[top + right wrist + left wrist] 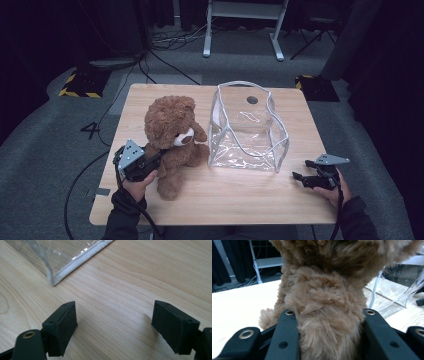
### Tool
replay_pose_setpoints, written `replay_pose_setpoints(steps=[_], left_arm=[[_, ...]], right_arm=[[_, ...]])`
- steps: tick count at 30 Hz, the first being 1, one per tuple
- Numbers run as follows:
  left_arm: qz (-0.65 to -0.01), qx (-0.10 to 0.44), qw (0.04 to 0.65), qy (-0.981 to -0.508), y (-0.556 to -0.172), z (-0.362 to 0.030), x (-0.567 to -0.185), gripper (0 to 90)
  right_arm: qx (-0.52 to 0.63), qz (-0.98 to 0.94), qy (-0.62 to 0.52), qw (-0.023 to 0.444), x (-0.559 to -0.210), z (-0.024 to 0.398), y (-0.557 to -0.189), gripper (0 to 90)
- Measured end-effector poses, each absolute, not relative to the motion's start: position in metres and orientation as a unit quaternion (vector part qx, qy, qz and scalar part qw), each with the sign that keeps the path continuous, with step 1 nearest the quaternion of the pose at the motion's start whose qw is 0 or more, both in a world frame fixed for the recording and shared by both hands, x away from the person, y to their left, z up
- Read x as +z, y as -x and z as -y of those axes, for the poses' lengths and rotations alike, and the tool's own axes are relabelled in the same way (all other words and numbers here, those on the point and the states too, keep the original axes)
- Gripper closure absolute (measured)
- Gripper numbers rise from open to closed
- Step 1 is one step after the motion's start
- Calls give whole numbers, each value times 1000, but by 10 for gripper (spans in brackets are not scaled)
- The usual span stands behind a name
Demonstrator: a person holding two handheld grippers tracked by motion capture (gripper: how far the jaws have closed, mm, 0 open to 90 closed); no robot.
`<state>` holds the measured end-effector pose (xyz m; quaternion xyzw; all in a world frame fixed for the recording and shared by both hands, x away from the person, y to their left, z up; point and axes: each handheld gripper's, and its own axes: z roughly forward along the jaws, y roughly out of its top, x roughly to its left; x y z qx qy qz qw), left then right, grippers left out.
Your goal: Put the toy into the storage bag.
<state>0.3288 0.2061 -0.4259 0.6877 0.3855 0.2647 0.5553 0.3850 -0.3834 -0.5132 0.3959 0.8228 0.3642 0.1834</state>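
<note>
Brown teddy bear (pixel 172 142) upright, facing right

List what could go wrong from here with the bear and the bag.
1. The left gripper pinches only the bear by soft fur at one side; it could slip or swing when lifted.
2. The clear bag stands close beside the bear and looks light; a swinging bear may knock it over.
3. The right gripper is open, away from the bag, so nothing steadies its mouth.

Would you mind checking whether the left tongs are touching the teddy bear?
Touching: in the left gripper view the left tongs have both black jaws pressed into the teddy bear, its fur bulging between them.
</note>
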Motion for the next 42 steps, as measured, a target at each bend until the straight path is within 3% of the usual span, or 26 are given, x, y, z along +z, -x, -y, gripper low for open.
replay_pose_setpoints(steps=[42], left_arm=[[-374,297,585,-655,-338,-201,-383,664]], right_arm=[[364,-823,-396,183,-513,383,-385,200]])
